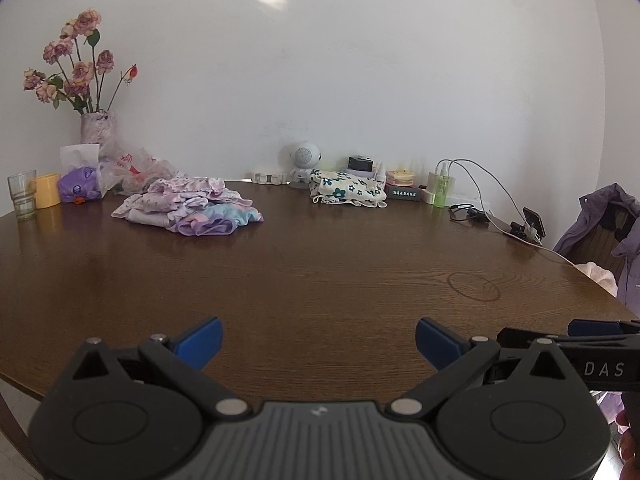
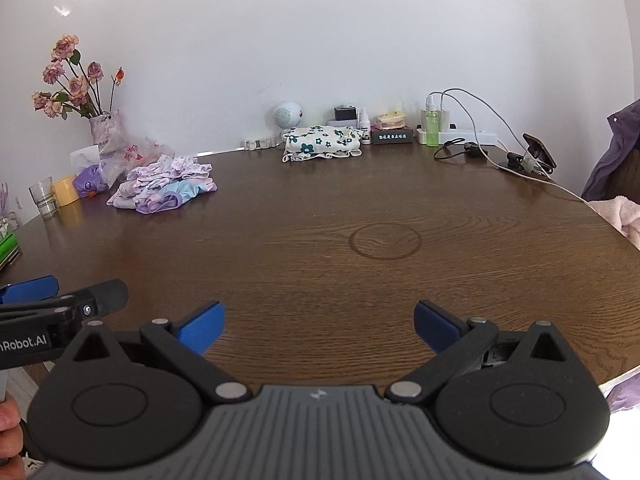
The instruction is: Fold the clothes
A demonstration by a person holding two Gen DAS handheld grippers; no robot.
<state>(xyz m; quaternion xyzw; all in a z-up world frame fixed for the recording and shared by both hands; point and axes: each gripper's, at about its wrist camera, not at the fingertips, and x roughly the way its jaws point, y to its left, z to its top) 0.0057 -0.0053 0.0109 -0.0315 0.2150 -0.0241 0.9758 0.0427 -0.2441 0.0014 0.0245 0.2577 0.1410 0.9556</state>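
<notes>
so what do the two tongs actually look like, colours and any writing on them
Both are alike: the left tongs and right tongs have matte black linkage arms with silver pivot pins, round black discs at either side, a ribbed grey centre plate with a small logo, and blue fingertips. White lettering shows on their sides: "DAS" on the right one, "nRobot.AI" on the left. No cables are visible on them.

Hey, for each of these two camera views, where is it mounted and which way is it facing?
Left wrist: on the open left hand-held gripper, facing across the wooden table to the wall; the right hand-held gripper shows at its right edge.
Right wrist: on the open right one, facing likewise; a hand shows at lower left.
Shared: unfolded clothes pile, floral folded garment.
</notes>
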